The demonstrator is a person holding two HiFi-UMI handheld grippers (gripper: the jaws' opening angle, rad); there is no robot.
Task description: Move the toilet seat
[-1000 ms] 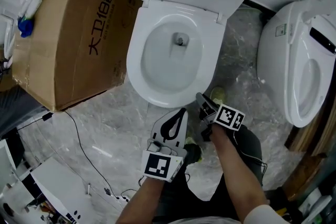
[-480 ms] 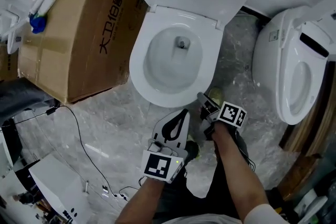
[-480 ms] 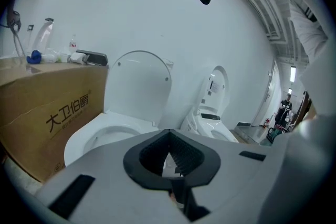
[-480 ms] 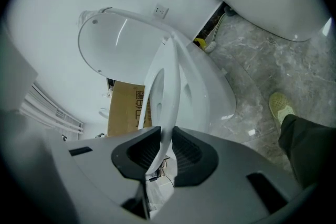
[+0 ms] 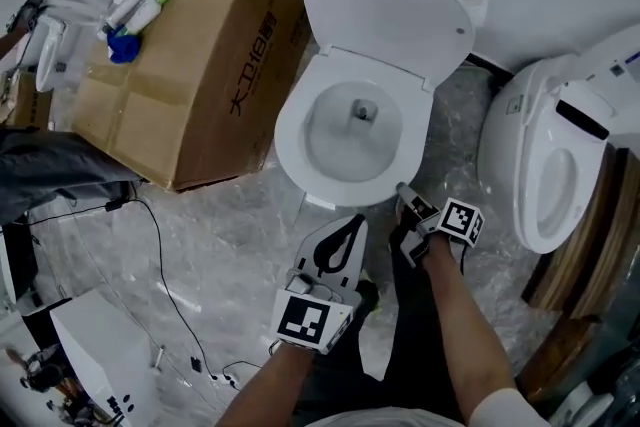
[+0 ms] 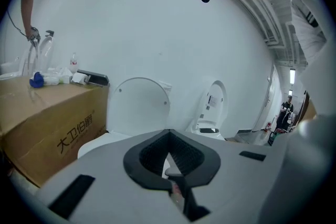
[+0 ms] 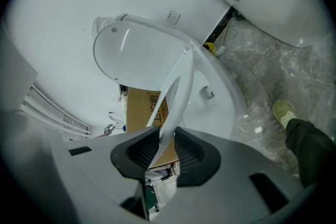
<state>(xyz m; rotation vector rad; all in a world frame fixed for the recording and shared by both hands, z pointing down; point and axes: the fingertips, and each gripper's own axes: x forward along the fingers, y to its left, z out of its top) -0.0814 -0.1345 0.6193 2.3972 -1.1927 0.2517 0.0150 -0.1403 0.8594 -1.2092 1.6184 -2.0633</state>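
The toilet seat (image 7: 184,76), pinched at its front edge just above the bowl (image 7: 220,97) by the right gripper (image 7: 168,139) whose jaws are opening, could be dropped and slammed, as the left gripper (image 6: 169,134) is shut on nothing.

Setting: a test or storage room, not a fitted home bathroom. Evidence: toilet (image 5: 300,147) and second toilet (image 5: 512,177) stand side by side on a marbled floor (image 5: 225,215); printed cardboard box (image 5: 190,85) beside them; loose cable (image 5: 152,250) trails across the floor
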